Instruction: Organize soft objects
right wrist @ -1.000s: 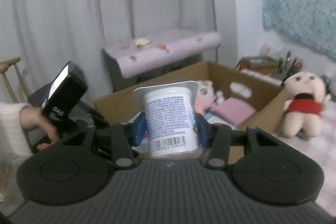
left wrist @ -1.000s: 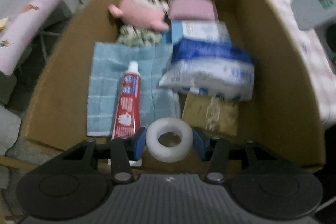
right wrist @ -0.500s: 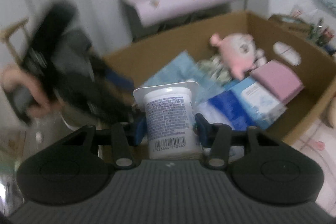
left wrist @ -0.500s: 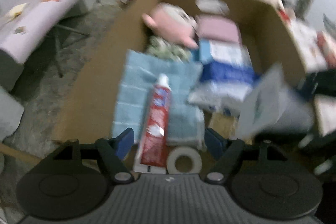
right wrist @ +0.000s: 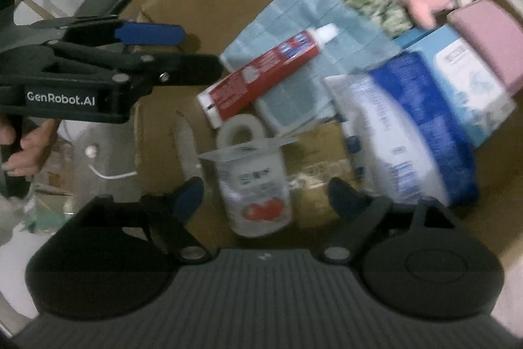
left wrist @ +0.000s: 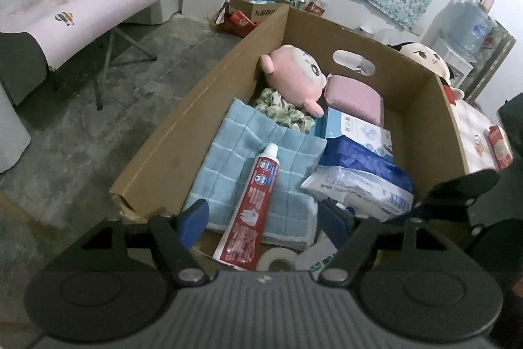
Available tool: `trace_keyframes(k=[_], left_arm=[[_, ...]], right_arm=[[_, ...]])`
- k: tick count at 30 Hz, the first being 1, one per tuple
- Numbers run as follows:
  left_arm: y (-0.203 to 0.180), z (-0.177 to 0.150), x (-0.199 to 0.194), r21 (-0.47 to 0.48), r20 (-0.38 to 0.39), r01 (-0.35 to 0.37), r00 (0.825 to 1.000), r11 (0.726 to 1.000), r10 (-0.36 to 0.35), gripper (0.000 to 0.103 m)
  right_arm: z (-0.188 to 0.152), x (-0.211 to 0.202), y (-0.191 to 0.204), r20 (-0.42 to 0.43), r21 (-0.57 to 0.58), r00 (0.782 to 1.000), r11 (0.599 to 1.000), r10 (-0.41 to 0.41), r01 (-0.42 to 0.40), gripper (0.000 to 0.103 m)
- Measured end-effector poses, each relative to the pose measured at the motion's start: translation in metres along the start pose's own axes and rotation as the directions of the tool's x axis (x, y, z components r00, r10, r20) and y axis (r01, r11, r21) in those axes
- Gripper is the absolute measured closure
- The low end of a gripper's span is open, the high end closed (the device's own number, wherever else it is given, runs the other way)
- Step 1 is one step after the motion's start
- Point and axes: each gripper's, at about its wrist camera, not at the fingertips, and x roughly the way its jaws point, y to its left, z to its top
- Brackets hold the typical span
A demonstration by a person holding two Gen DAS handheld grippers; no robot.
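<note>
Right gripper spread wide, empty; yogurt cup between its fingers, untouched, at near end of cardboard box; left gripper likewise wide, holding nothing; risk: cup tips onto tape roll, or grippers collide.

"GenRobot.AI" in white on the black left gripper body; other package print too blurred to read.

A yogurt cup sits between the right tool's spread fingers inside the box, near a tape roll and toothpaste.
</note>
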Motion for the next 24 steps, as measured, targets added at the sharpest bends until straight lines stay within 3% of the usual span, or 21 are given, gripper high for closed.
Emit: trace_keyframes(k=[2, 5, 8, 10, 13, 15, 17, 19, 21, 22, 23, 24], left_arm=[[0.001, -0.002, -0.001, -0.003, 0.017, -0.004, 1.0, 1.0, 0.004, 0.031], [0.011, -0.006, -0.012, -0.056, 0.108, -0.051, 0.993, 0.997, 0.057, 0.031], [0.032, -0.008, -0.026, -0.148, 0.19, -0.05, 0.979, 0.988, 0.078, 0.036], [0.048, -0.007, -0.027, -0.194, 0.194, 0.026, 0.981, 0.981, 0.013, 0.044], [0.051, -0.01, -0.028, -0.244, 0.206, 0.024, 0.978, 0.969, 0.028, 0.045], [0.048, -0.013, -0.036, -0.246, 0.257, 0.004, 0.965, 0.969, 0.061, 0.044], [0.042, -0.019, -0.048, -0.232, 0.329, -0.064, 0.934, 0.971, 0.14, 0.032], [0.033, -0.023, -0.052, -0.215, 0.362, -0.136, 0.909, 0.967, 0.208, 0.027], [0.028, -0.022, -0.041, -0.168, 0.324, -0.18, 0.918, 0.969, 0.227, 0.027], [0.028, -0.022, -0.031, -0.157, 0.291, -0.186, 0.93, 0.97, 0.226, 0.033], [0.031, -0.022, -0.018, -0.152, 0.253, -0.194, 0.94, 0.969, 0.228, 0.048], [0.035, -0.024, -0.005, -0.172, 0.21, -0.2, 0.949, 0.965, 0.234, 0.052]], right_arm=[[-0.003, -0.011, -0.004, 0.041, -0.002, 0.999, 1.0, -0.023, 0.023, 0.019], [-0.016, -0.039, -0.017, 0.169, 0.02, 0.982, 0.997, -0.078, 0.076, 0.02], [-0.046, -0.078, -0.03, 0.336, 0.121, 0.93, 0.986, -0.151, 0.116, 0.019], [-0.068, -0.1, -0.037, 0.431, 0.182, 0.892, 0.981, -0.134, 0.059, 0.018], [-0.103, -0.12, -0.045, 0.507, 0.299, 0.841, 0.954, -0.186, 0.031, 0.018], [-0.123, -0.125, -0.047, 0.522, 0.355, 0.814, 0.933, -0.254, 0.063, 0.018], [-0.134, -0.119, -0.048, 0.508, 0.383, 0.815, 0.921, -0.279, 0.077, 0.016], [-0.136, -0.1, -0.05, 0.482, 0.403, 0.838, 0.914, -0.256, 0.047, 0.016], [-0.133, -0.075, -0.046, 0.47, 0.39, 0.856, 0.921, -0.215, 0.016, 0.015], [-0.13, -0.064, -0.044, 0.469, 0.386, 0.857, 0.922, -0.213, 0.017, 0.015], [-0.129, -0.054, -0.041, 0.468, 0.38, 0.857, 0.925, -0.217, 0.027, 0.015], [-0.129, -0.046, -0.038, 0.46, 0.381, 0.854, 0.923, -0.244, 0.059, 0.019]])
